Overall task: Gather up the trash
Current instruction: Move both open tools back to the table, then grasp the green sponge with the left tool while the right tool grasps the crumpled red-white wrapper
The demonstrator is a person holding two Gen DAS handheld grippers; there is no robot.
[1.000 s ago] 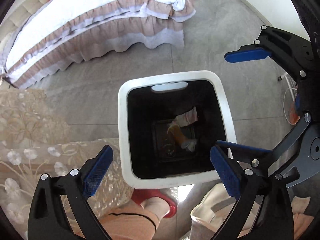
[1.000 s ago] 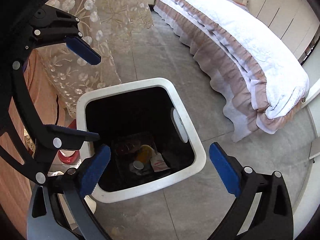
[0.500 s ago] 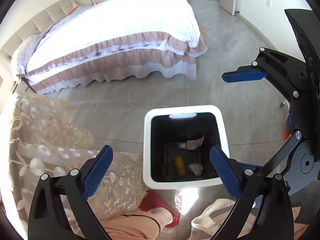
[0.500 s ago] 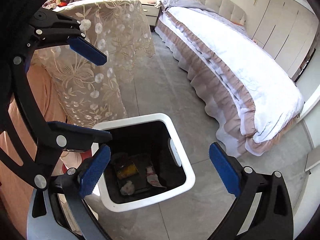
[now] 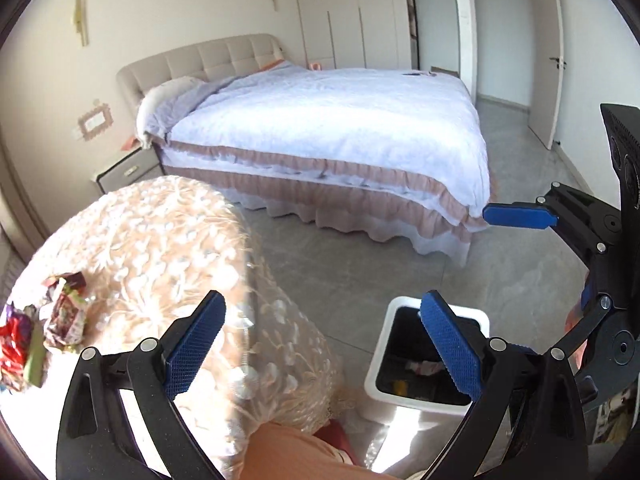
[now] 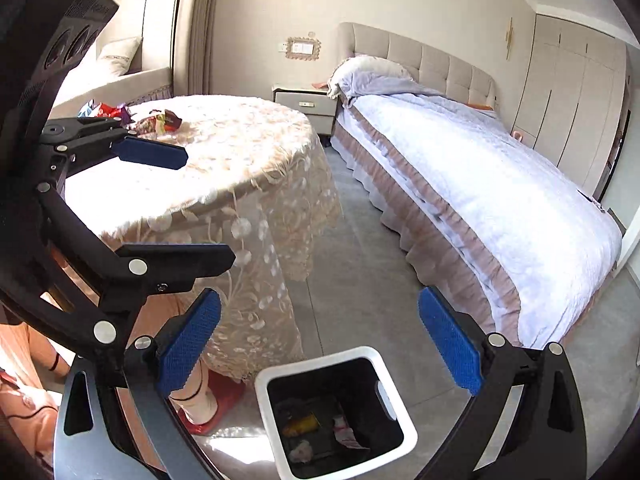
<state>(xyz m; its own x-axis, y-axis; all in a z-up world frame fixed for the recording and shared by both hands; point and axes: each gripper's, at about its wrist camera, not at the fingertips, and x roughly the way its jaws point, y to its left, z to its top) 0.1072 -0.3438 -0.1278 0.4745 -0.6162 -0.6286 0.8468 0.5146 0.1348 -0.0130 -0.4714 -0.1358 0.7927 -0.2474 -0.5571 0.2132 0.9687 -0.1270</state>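
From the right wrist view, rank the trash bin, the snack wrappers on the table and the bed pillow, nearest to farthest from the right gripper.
1. Trash bin: on the floor just below the right gripper, whose jaws are open and empty.
2. Snack wrappers: upper left, on the far part of the lace-covered table.
3. Bed pillow: farthest, at the headboard end beyond the table.

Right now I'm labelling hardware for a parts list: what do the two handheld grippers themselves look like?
Both match. The left gripper has a black skeletal frame with cut-outs, silver round rivets at the joints, and flat fingers faced with blue, finely textured pads. The right gripper is built the same way; its fingers carry the same blue pads. No cables or printed markings show.
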